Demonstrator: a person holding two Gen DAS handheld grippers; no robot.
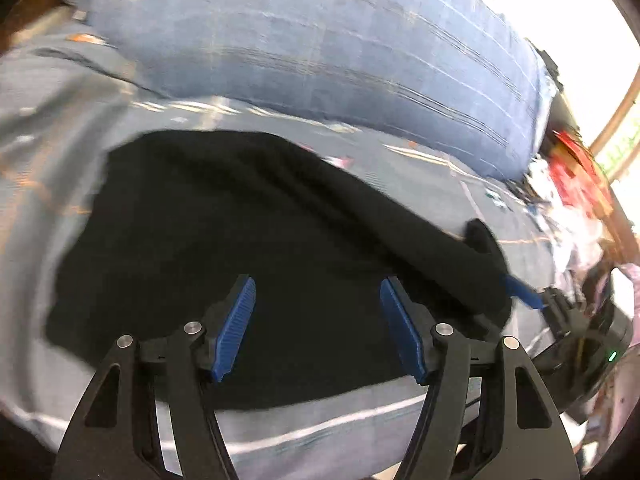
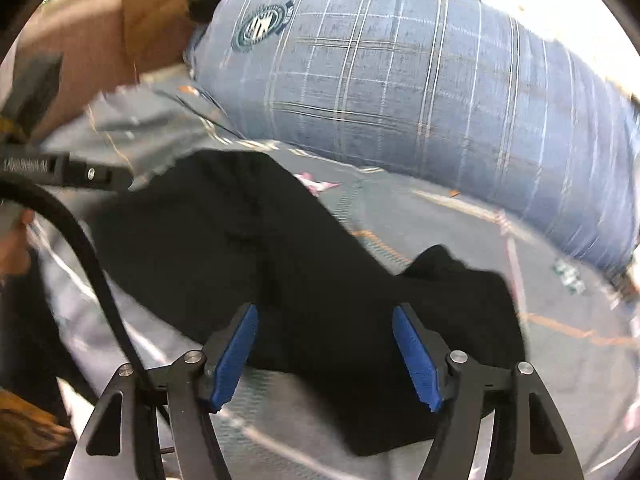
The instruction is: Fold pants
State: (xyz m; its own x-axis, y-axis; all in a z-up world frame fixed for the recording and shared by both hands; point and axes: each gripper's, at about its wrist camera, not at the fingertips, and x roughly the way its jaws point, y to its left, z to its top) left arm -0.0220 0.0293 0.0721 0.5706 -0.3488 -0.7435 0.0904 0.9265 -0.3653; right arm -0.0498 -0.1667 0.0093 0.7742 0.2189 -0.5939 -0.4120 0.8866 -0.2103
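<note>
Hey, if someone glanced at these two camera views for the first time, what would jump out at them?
First the black pants, a dark heap spread across the pale grey bedsheet in the middle of both views. Behind them looms a big blue plaid pillow, with a brown plush toy at its left end. In front, the left tool and the right tool hang open above the cloth.

Pretty blurry, but it's a bed with a grey-blue patterned sheet (image 2: 460, 240) and a big blue plaid pillow (image 2: 420, 92) across the back. Brown plush thing (image 2: 160, 16) top left, super bright window light (image 1: 560, 20) behind.
</note>
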